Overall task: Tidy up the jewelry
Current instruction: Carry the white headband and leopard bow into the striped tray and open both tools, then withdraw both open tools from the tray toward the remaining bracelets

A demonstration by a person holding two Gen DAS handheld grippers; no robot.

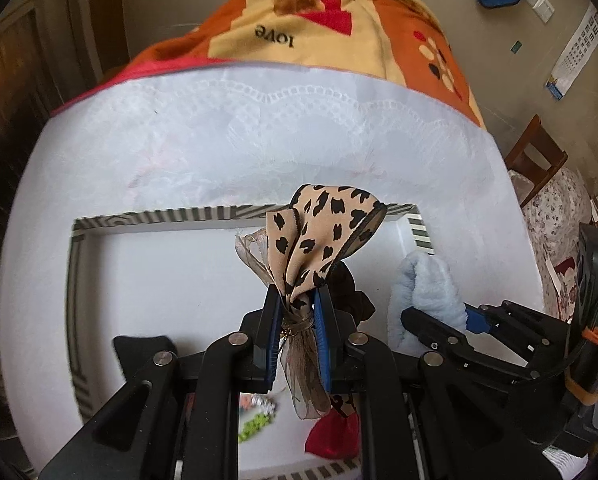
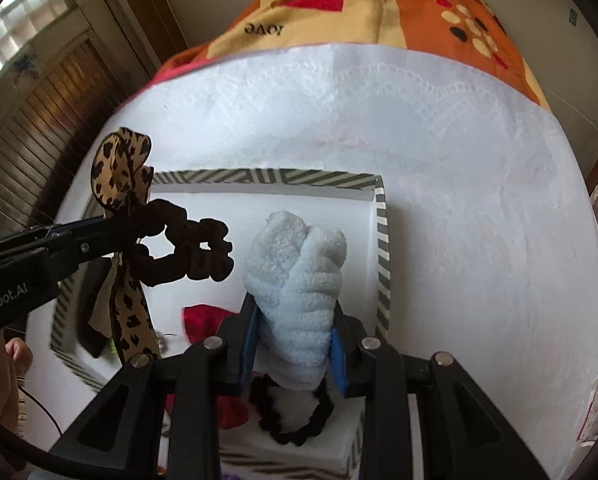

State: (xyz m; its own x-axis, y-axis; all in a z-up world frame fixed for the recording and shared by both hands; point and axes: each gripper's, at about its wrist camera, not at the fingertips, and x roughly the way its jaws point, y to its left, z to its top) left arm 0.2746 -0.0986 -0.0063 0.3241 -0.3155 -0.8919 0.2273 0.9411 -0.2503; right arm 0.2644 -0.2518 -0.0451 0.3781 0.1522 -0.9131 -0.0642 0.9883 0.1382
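My left gripper (image 1: 297,300) is shut on the knot of a leopard-print bow hair tie (image 1: 323,232), and a dark brown scrunchie (image 1: 355,292) hangs from the same tie. It hovers over a white box with a striped rim (image 1: 159,216). In the right wrist view my right gripper (image 2: 295,320) is shut on a fluffy light-blue scrunchie (image 2: 299,264) above the box's right side (image 2: 383,240). There the left gripper (image 2: 115,228) reaches in from the left with the bow (image 2: 119,164) and brown scrunchie (image 2: 195,248).
Inside the box lie a red fabric piece (image 1: 331,436), green beads (image 1: 255,428) and a black scrunchie (image 2: 295,428). A white lace cloth (image 2: 459,160) covers the table, with an orange blanket (image 1: 339,20) beyond. A wooden chair (image 1: 535,152) stands right.
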